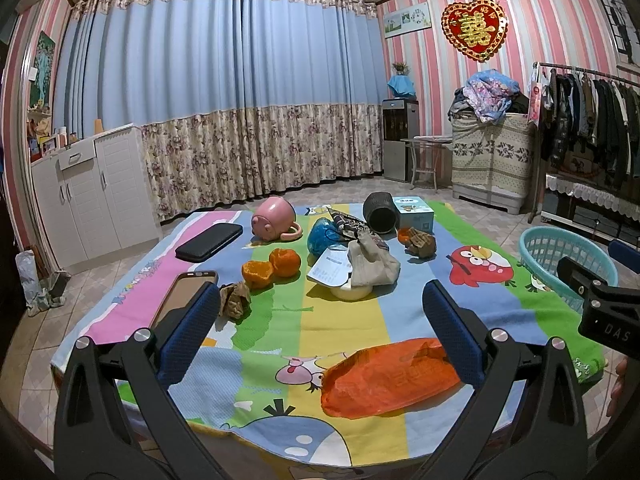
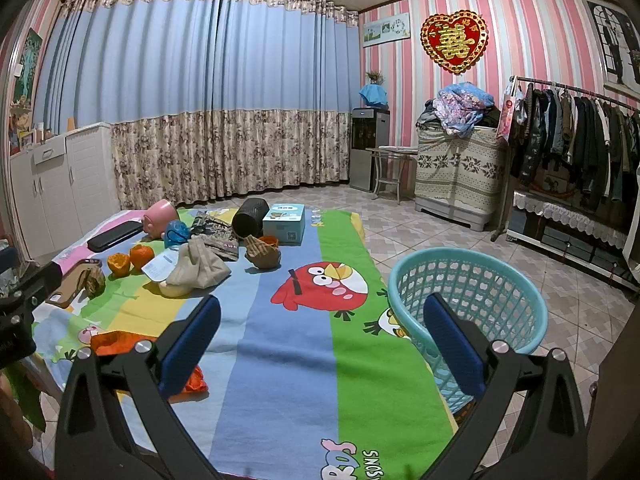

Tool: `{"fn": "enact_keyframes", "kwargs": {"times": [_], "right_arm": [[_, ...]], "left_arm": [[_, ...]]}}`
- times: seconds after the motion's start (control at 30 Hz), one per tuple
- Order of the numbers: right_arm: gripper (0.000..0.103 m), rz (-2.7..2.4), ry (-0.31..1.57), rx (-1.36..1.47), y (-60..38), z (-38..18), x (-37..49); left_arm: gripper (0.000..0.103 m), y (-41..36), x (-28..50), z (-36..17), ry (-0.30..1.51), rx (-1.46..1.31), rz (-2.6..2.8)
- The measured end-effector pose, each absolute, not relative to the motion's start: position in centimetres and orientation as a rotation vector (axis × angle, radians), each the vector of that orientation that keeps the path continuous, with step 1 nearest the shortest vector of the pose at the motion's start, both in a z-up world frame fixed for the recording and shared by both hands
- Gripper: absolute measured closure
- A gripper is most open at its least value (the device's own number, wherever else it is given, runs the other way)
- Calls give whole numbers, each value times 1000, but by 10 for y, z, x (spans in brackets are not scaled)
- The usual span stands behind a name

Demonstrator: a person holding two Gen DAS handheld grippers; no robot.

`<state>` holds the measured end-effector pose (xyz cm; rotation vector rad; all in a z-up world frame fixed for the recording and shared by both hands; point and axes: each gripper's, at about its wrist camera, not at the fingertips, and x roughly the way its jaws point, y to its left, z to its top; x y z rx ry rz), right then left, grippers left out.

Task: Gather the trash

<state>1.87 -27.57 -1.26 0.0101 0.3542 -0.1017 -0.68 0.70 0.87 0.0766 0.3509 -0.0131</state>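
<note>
My left gripper (image 1: pixel 320 320) is open above the near part of the cartoon-print tablecloth (image 1: pixel 352 320), its right finger beside a crumpled orange plastic bag (image 1: pixel 388 376). Farther back lie orange peels (image 1: pixel 272 266), a crumpled brown paper (image 1: pixel 234 300), a beige paper bag (image 1: pixel 374 264) over a white slip, a blue plastic bag (image 1: pixel 322 236) and more brown paper with peel (image 1: pixel 418 240). My right gripper (image 2: pixel 322 328) is open over the cloth, with the teal mesh basket (image 2: pixel 468 300) behind its right finger. The orange bag (image 2: pixel 120 340) lies partly hidden behind its left finger.
A pink mug (image 1: pixel 274 220) on its side, two phones (image 1: pixel 210 242) (image 1: pixel 180 296), a dark cylinder (image 1: pixel 380 212) and a light-blue box (image 1: pixel 414 210) also sit on the table. White cabinets (image 1: pixel 88 192) stand left, a clothes rack (image 2: pixel 576 140) right, tiled floor around.
</note>
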Motion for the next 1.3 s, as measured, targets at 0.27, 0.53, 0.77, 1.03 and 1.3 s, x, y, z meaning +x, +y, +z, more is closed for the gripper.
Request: {"fn": "enact_keyframes", "kwargs": {"times": [0.27, 0.53, 0.77, 1.03, 1.3], "right_arm": [[4, -100, 356, 9, -276, -13, 19], [4, -103, 356, 9, -277, -14, 19], [4, -104, 355, 7, -278, -18, 19], [4, -79, 357, 29, -270, -29, 21], [4, -40, 420, -19, -242, -39, 32]], "left_arm": [[5, 8, -1, 0, 349, 76, -9], [5, 11, 1, -2, 354, 72, -7], [5, 15, 7, -6, 363, 69, -3], [5, 25, 16, -11, 381, 54, 4], [5, 37, 19, -12, 386, 41, 19]]}}
